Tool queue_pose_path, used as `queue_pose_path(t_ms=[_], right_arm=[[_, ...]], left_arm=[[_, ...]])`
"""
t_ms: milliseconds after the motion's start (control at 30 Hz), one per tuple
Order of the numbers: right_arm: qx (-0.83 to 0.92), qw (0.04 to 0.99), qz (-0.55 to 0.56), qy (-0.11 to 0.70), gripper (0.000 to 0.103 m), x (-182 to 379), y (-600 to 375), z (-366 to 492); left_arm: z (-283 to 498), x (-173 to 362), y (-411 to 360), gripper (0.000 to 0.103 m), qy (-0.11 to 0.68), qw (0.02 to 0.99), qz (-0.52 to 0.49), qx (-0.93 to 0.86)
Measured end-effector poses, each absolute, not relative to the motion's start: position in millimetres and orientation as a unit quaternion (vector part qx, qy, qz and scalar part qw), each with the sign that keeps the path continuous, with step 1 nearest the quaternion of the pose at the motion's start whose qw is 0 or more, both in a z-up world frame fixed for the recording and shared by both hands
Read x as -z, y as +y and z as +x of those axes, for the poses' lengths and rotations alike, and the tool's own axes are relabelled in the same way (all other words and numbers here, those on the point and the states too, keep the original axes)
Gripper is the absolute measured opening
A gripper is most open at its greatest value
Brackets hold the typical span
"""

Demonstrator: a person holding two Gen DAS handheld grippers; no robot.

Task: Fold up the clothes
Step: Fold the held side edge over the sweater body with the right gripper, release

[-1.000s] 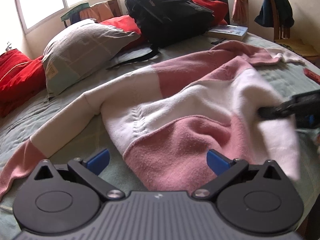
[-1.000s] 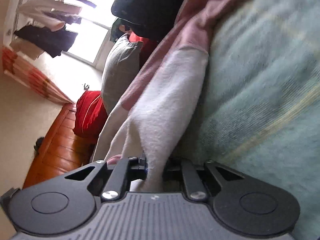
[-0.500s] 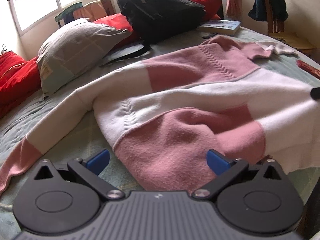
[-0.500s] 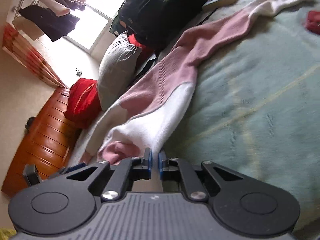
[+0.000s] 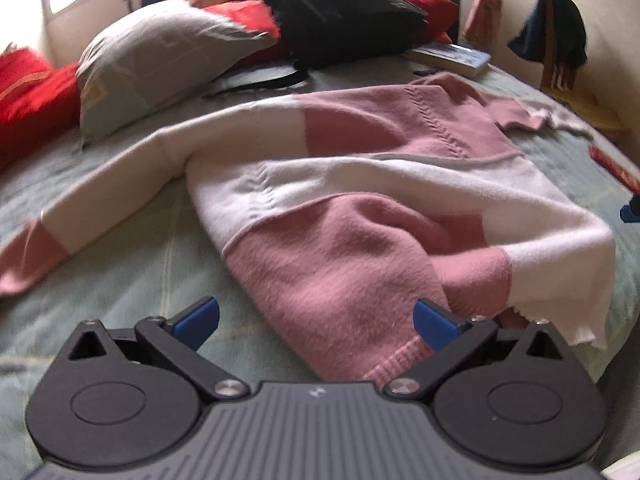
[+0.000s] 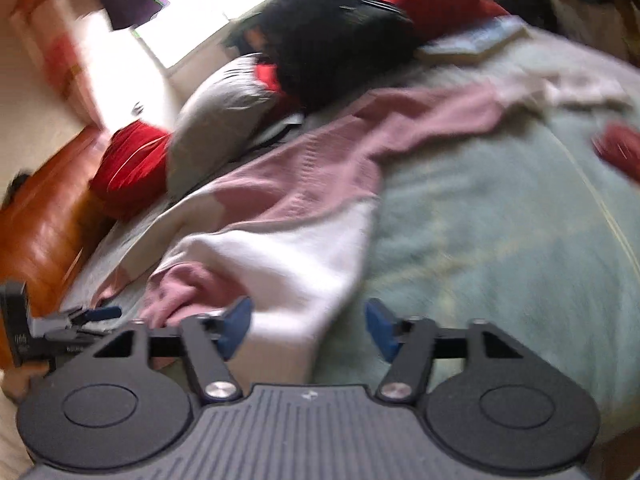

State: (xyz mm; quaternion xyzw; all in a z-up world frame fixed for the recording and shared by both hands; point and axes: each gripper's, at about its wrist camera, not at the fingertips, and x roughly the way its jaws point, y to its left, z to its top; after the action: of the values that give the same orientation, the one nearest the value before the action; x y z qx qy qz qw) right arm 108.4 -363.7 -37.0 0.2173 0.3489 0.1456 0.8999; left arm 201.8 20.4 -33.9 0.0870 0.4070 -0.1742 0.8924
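Observation:
A pink and white sweater [image 5: 360, 216] lies spread on the green bedspread [image 5: 132, 272], one sleeve stretched out to the left and the other toward the far right. My left gripper [image 5: 316, 322] is open just above the pink hem, which lies between its blue pads without being pinched. A blue tip of the right gripper [image 5: 630, 212] shows at the right edge of the left wrist view. In the blurred right wrist view my right gripper [image 6: 308, 326] has its jaws opening. The sweater's white corner [image 6: 288, 264] lies loose below them, not pressed. The left gripper [image 6: 80, 316] sits at the far left.
At the head of the bed are a black backpack [image 5: 340, 12], a grey pillow [image 5: 160, 64], red cushions [image 5: 32, 100] and a book [image 5: 452, 56]. A small red object [image 5: 612, 164] lies near the right edge. A chair with dark clothes [image 5: 556, 40] stands beyond.
The right gripper pulled the white corner out to the right, let go of it and rose, its jaws now apart. The sweater lies flatter and wider. The left gripper stayed open.

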Motion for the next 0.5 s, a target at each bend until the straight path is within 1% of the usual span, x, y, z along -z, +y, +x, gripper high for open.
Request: queue_pose_path(t_ms=[33,100,167,233,400,500], right_arm=[[-0.156,0.903,0.201,0.346,0.079,31,-354,111],[-0.177,0.905,0.167,0.348,0.092,24,-330,119],[-0.194,0.906,0.126,0.354,0.096,21,-300,130],[-0.210,0.906,0.080,0.358,0.097,20,-266,138],[-0.248,0.900,-0.019,0.359,0.103,15,-184,152],[-0.268,0.892,-0.074,0.358,0.103,14,-136,160]], left_arm=[[201,33,25,0.102,0.409,0.893,0.080,0.170],[200,32,34,0.102,0.411,0.895,0.072,0.157],[197,30,43,0.102,0.410,0.898,0.070,0.145],[195,27,54,0.102,0.409,0.900,0.069,0.132],[192,21,86,0.102,0.410,0.905,0.067,0.092],[189,19,106,0.102,0.409,0.908,0.067,0.069]])
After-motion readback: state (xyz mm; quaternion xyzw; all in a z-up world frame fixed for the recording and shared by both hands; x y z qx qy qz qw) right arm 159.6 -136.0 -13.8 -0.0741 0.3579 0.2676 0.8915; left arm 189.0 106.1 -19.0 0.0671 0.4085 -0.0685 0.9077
